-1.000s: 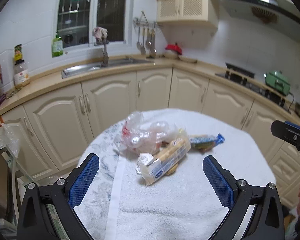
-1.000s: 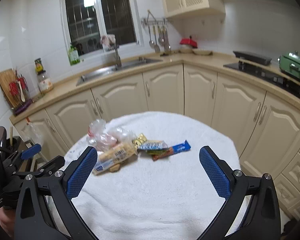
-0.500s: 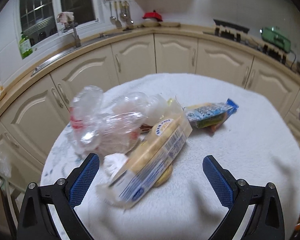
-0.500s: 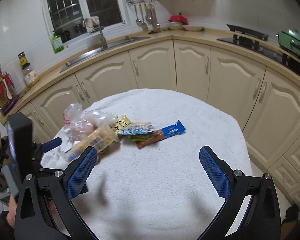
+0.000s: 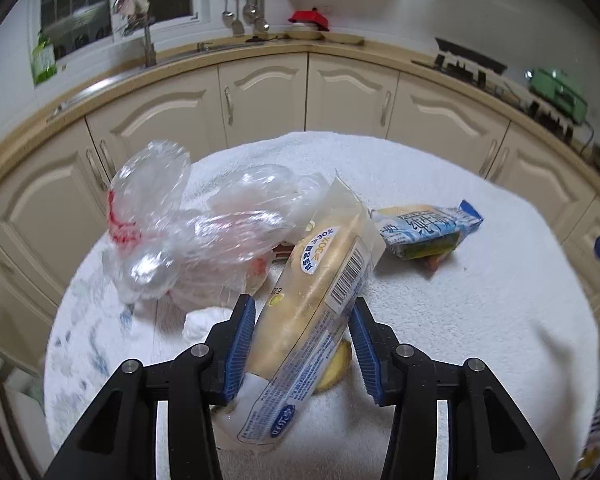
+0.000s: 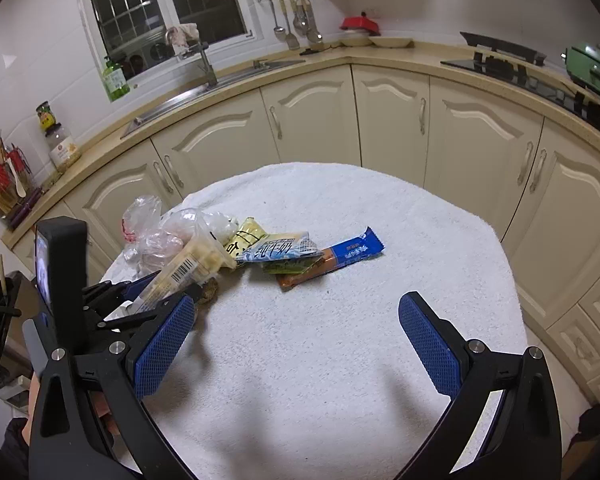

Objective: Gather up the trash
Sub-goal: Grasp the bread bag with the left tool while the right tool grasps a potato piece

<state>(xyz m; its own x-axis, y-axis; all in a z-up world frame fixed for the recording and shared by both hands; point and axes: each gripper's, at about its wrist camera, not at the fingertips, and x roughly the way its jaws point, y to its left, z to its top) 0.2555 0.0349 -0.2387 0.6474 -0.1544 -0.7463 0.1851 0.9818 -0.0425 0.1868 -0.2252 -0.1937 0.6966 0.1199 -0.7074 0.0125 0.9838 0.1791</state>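
Note:
A pile of trash lies on a white towel-covered round table [image 5: 480,320]. My left gripper [image 5: 302,334] is shut on a long clear wrapper with a barcode label [image 5: 320,292], both blue pads against its sides. The wrapper also shows in the right wrist view [image 6: 184,274]. A crumpled clear plastic bag [image 5: 188,236] lies to its left. A blue and white snack wrapper [image 5: 424,230] lies to its right, also seen in the right wrist view [image 6: 276,250] beside a blue and orange bar wrapper [image 6: 340,258]. My right gripper [image 6: 296,336] is open and empty over bare towel.
Cream kitchen cabinets [image 6: 392,116] curve behind the table, with a sink [image 6: 204,88] and a stove [image 6: 512,68] on the counter. A yellowish scrap [image 5: 334,368] lies under the held wrapper. The left gripper body [image 6: 60,280] stands at the right view's left edge.
My left gripper moved down and forward to the pile and closed its jaws on the long clear wrapper. My right gripper stayed open and shifted slightly.

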